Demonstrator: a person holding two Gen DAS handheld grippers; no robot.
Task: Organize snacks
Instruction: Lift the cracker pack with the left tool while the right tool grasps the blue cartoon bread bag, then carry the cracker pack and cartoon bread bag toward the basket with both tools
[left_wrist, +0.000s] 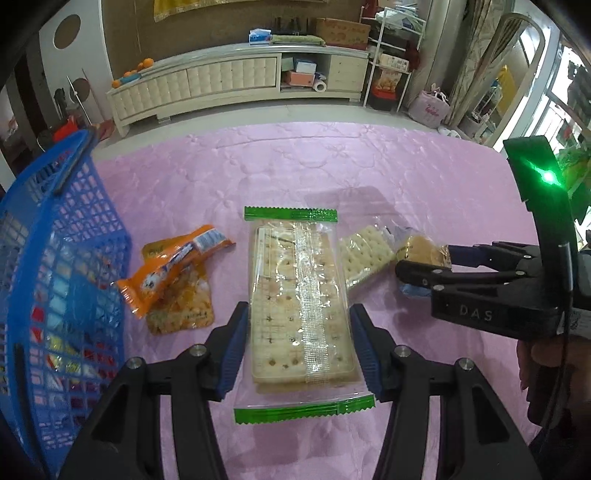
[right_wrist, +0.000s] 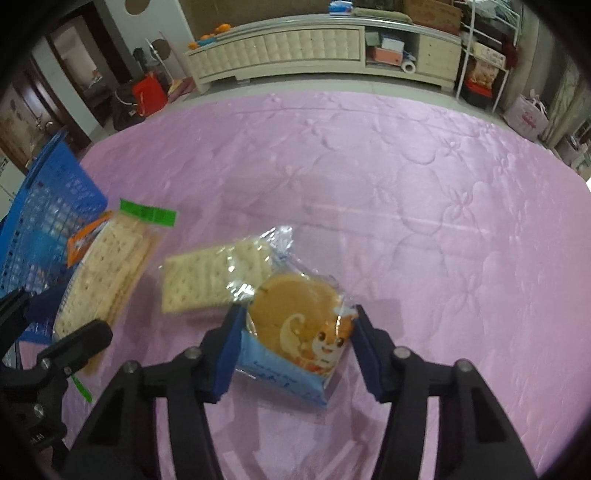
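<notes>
Left wrist view: both claws straddle snack packs on the pink desk (left_wrist: 406, 177), basket to the left.

The left claw (left_wrist: 298, 341) stands spread around the large cracker pack (left_wrist: 295, 295), whose long axis runs straight ahead between the fingers, pads just beside its edges. The right claw (right_wrist: 295, 349) likewise brackets the round biscuit pack (right_wrist: 295, 332), not visibly squeezing. Loose packs: one small cracker pack (right_wrist: 207, 277), two orange pouches (left_wrist: 173, 277); one blue basket (left_wrist: 55, 258), nearer the left claw.

Both views are evenly lit by soft daylight, apparently from windows (left_wrist: 565, 122) at the right. Glare is seen on the cracker pack (left_wrist: 301, 295), and a green LED (left_wrist: 548, 176) is overexposed. Edges are bent and vignetted; the basket (right_wrist: 48, 229) is blurred.
</notes>
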